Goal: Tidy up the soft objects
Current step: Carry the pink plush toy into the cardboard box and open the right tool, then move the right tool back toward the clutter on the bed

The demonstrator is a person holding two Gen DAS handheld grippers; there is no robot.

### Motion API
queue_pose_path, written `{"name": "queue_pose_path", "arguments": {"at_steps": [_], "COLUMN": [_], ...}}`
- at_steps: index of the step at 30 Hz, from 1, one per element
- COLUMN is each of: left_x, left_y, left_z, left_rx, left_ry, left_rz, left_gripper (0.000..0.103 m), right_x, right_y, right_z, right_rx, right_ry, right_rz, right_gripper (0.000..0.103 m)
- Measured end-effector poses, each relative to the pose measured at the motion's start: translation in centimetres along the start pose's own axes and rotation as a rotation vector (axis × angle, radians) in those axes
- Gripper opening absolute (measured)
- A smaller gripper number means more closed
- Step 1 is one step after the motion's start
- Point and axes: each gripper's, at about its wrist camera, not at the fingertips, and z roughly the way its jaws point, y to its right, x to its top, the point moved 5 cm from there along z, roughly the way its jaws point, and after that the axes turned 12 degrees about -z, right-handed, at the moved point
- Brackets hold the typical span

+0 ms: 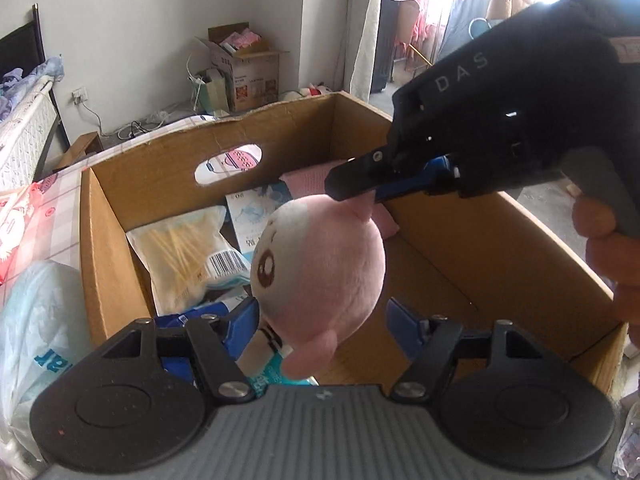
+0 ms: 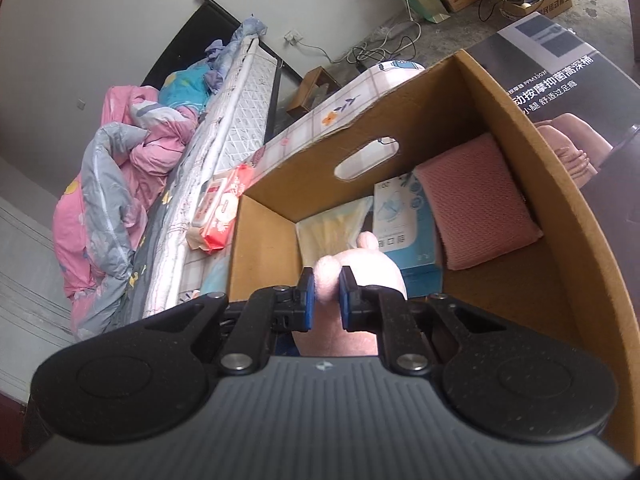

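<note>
We see the right gripper clamped on one ear of the pink plush toy, which hangs over the open cardboard box. Left gripper stands wide, its blue pads flanking the toy. Pink cushion lies inside at 2 o'clock.

We lose most of the pink plush toy behind the right gripper — and the blue pack's print, under the toy, stays half covered, unreadable.
</note>
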Motion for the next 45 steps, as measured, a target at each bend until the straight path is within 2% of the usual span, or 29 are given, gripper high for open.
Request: {"name": "queue_pose_path", "arguments": {"at_steps": [6,14,16,23,26,29,33,37,40,45], "left_x": [-0.5,-0.5,-0.5,-0.7,-0.8,-0.8,-0.7,-0.5,-0.6,-0.9], "left_y": [-0.9,-2.3,-2.6,-3.1,-3.4,-3.8,-4.3,-5.0,-5.6,-7.5], "left_z": [-1.0,-3.8,-4.4,-5.6,-6.0,-6.4,-7.1,-8.1,-9.0,-11.3], "left_rx": [-0.013,-0.036,-0.038,-0.03,-0.03,-0.028,-0.027,-0.031,-0.03,-0.014], "left_ry": [0.0,0.041,0.052,0.062,0.07,0.079,0.095,0.119,0.132,0.155], "left_rz": [0.003,-0.01,-0.015,-0.026,-0.036,-0.044,-0.053,-0.068,-0.075,-0.096], "left_gripper": [0.075,0.075,0.075,0.075,0.075,0.075,0.075,0.075,0.075,0.078], "right_x": [-0.3,-0.7,-0.6,-0.1,0.4,0.8,1.3,1.2,0.8,0.0], "right_y": [1.3,0.7,0.6,0.1,0.3,0.9,1.5,1.1,0.5,-1.8], "right_z": [0.1,-0.4,-0.4,0.2,0.2,-0.4,-2.0,-4.1,-5.3,-5.9], "right_rx": [-0.086,-0.326,-0.359,-0.476,-0.518,-0.537,-0.501,-0.44,-0.361,-0.205], "right_ry": [-0.065,-0.153,-0.165,-0.188,-0.188,-0.165,-0.112,-0.047,-0.008,0.025], "right_rz": [-0.102,-0.391,-0.447,-0.647,-0.692,-0.683,-0.594,-0.507,-0.406,-0.26], "right_gripper": [0.011,0.011,0.011,0.011,0.012,0.014,0.028,0.031,0.032,0.044]}}
